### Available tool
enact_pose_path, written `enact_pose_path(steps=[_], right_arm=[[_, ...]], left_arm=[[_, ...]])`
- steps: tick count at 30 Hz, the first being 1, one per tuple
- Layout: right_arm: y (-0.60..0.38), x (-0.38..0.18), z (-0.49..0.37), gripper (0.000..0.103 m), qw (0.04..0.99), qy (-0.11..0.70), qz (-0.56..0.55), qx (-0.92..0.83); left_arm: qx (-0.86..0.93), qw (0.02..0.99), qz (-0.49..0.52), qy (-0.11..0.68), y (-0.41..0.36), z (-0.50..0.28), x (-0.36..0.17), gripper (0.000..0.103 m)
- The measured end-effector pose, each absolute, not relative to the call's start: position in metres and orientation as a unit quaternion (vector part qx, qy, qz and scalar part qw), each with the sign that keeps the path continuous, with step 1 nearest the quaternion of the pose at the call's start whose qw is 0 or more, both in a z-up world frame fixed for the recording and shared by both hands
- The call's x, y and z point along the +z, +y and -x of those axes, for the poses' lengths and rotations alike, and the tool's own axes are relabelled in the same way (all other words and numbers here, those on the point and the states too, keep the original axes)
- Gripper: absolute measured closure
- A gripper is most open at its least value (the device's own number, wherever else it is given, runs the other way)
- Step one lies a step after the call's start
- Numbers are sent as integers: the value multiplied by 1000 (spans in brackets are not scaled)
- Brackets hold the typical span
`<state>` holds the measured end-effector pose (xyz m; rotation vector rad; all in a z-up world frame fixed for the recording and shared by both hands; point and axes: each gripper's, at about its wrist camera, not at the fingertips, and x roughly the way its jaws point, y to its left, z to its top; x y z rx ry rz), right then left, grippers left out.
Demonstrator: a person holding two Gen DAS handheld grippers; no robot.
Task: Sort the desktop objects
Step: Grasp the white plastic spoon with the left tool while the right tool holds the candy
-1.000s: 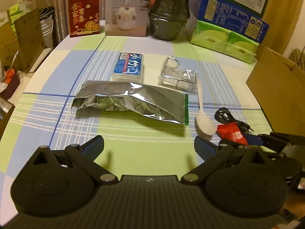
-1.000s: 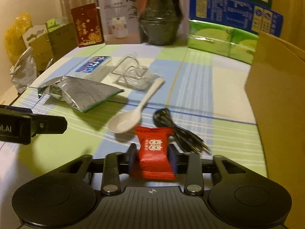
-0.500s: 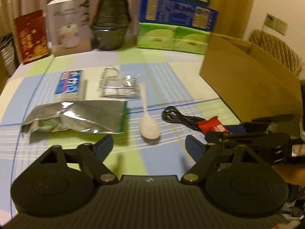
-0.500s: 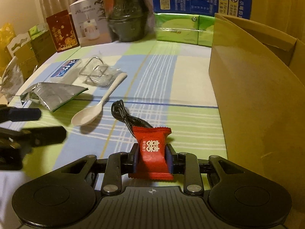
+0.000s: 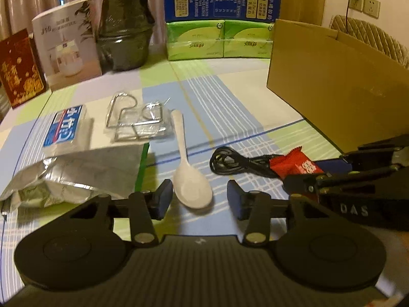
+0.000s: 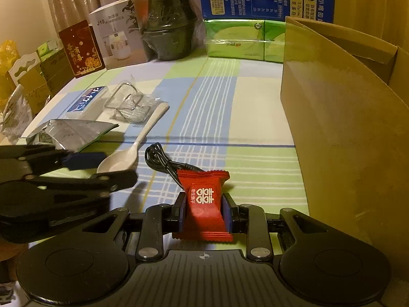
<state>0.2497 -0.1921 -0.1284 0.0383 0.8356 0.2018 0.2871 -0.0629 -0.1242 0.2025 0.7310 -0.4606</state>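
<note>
A white plastic spoon (image 5: 193, 192) lies on the checked tablecloth, handle pointing away. My left gripper (image 5: 199, 202) is low over it, its jaws closing with the spoon's bowl between the blue pads; a gap still shows on the right side. From the right wrist view the left gripper (image 6: 107, 168) straddles the spoon (image 6: 120, 162). My right gripper (image 6: 204, 204) is shut on a red candy packet (image 6: 204, 197), held above the table beside the cardboard box (image 6: 345, 128). In the left wrist view the red candy packet (image 5: 296, 165) sticks out of the right gripper (image 5: 306, 176).
A coiled black cable (image 5: 235, 163) lies right of the spoon. A silver foil bag (image 5: 76, 174), a blue tissue pack (image 5: 64, 125) and a wire rack in clear wrap (image 5: 138, 122) lie to the left. Boxes and a dark pot (image 5: 122, 30) line the far edge.
My left gripper swung right from over the foil bag to the spoon and its jaws narrowed around the bowl. The right gripper shifted towards the cardboard box, still holding the candy.
</note>
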Motion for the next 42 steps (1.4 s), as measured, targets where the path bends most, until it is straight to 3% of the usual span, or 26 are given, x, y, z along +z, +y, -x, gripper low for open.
enact_pose_path(steps=[5,10,27,29,37,42], right_arm=[[-191,-128,-249,77,909,405,-17,98],[-189,-126,-243,77,909,404,-16,102],[-187,-112,-134,77,899,421,-21,119],[-184,-113,-132,77,899,421,-17,119],[-181,-119,-135,77,901,418,-9,116],[-178,-121,-133,69,901,418,9,119]], left_arm=[[-206,905,-105,356,-66,-291,-130,73],[-194,905,-90,367,-56,-288,-127,75],[-174,893,-71,410,-29,-155,-108,74],[-172,895,-78,405,-31,-149,-111,64],[-166,905,-89,381,-36,-151,-112,62],[-151,907,-84,384,-34,-156,-115,62]])
